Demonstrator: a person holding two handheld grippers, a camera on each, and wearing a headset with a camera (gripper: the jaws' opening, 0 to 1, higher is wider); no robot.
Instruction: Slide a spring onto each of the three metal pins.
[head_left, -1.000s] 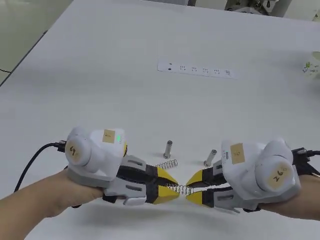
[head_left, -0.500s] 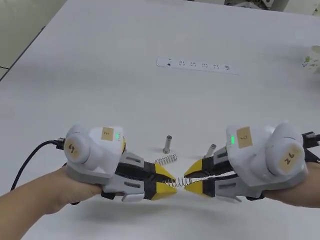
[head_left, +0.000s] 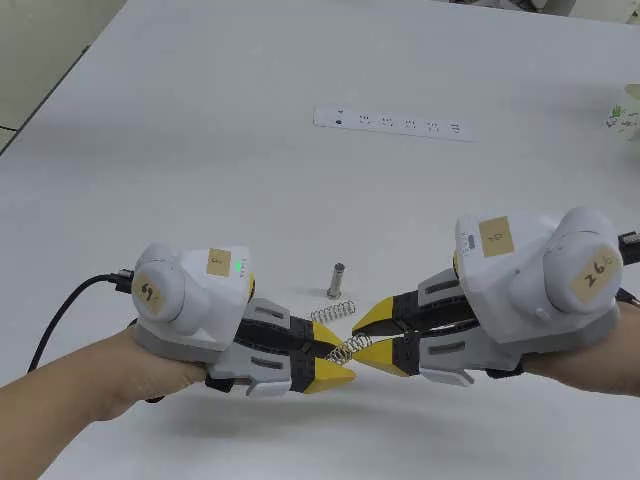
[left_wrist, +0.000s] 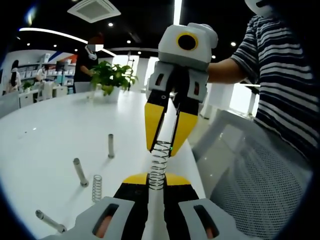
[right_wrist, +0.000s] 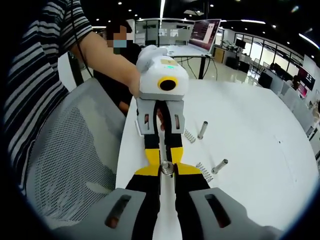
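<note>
A short steel spring (head_left: 346, 348) spans the gap between my two grippers just above the white table. My left gripper (head_left: 330, 371) is shut on its near end (left_wrist: 159, 167). My right gripper (head_left: 366, 334) faces it tip to tip and is shut on the other end (right_wrist: 166, 168). One metal pin (head_left: 336, 279) stands upright beyond the grippers, with a loose spring (head_left: 333, 311) lying in front of it. The left gripper view has two upright pins (left_wrist: 110, 145) (left_wrist: 80, 171) and a lying pin (left_wrist: 49, 221). Another loose spring (right_wrist: 204, 169) lies beside a pin (right_wrist: 219, 166).
A white power strip (head_left: 390, 123) lies far back on the table (head_left: 200, 150). A grey mesh chair (right_wrist: 80, 150) and a person in a striped shirt (left_wrist: 280, 75) are at the table's near edge. A potted plant (left_wrist: 112, 75) stands at the far end.
My right gripper has lifted and tilted, so the held spring now slants up toward it, and it now hides the leaning pin. The left gripper has barely moved.
</note>
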